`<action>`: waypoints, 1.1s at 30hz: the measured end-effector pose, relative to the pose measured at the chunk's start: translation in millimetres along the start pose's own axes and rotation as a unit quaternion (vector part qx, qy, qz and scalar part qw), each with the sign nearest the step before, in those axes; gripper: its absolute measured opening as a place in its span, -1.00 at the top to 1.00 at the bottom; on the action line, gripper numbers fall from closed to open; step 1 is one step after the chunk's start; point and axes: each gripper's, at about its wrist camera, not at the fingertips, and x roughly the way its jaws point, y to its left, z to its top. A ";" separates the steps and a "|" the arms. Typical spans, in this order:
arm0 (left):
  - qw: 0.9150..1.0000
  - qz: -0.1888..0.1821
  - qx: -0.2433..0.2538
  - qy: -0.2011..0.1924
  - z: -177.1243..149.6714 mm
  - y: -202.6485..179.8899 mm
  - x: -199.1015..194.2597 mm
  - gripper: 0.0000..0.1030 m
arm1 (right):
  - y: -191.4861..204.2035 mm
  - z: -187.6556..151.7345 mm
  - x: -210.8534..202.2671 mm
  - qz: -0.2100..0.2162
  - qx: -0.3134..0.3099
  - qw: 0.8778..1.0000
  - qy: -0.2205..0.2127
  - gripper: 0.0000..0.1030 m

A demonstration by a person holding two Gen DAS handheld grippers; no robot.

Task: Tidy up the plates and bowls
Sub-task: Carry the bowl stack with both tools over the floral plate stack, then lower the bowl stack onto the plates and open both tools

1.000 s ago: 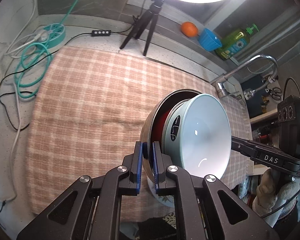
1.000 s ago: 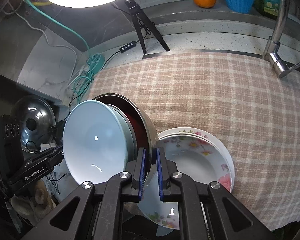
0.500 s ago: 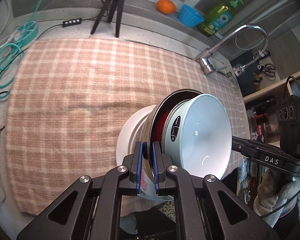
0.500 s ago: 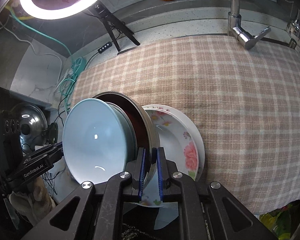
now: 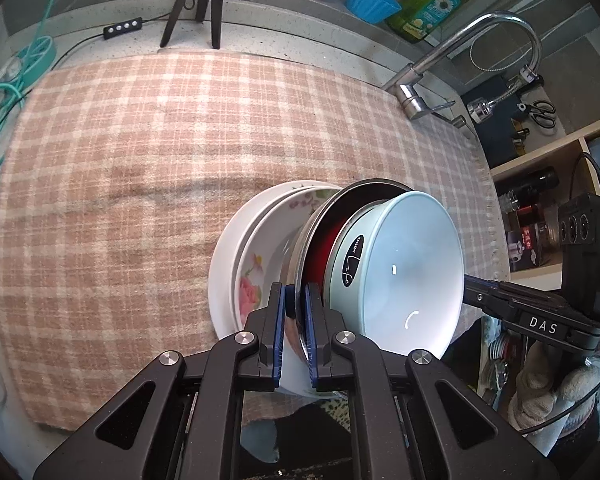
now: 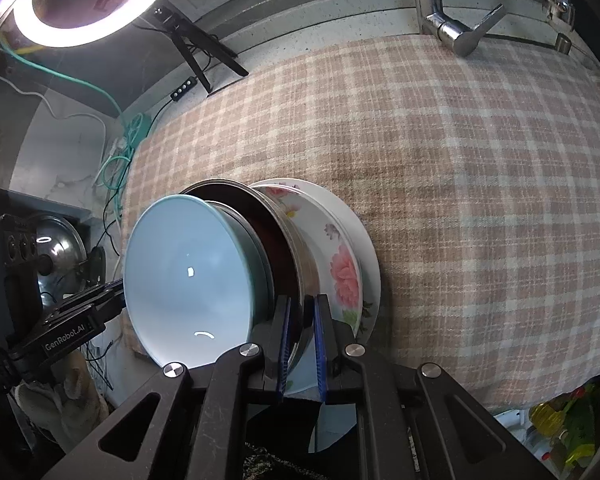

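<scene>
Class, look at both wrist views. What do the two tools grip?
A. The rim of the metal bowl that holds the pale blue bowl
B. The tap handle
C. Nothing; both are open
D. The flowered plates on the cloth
A: the left tool and the right tool each pinch the rim of the metal bowl, with the pale blue bowl nested inside it.
</scene>
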 end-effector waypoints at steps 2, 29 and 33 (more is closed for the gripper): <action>1.000 0.001 0.000 0.002 -0.1 0.4 1.5 0.86 | -0.9 -0.9 1.8 0.001 0.001 1.000 0.001 0.80; 1.000 0.008 0.004 0.009 3.5 1.1 10.3 0.87 | -5.2 0.4 16.3 -0.006 -0.003 1.000 0.018 0.81; 1.000 0.009 0.007 0.009 5.4 0.9 11.3 0.87 | -5.6 -1.0 15.6 -0.006 -0.004 1.000 0.018 0.81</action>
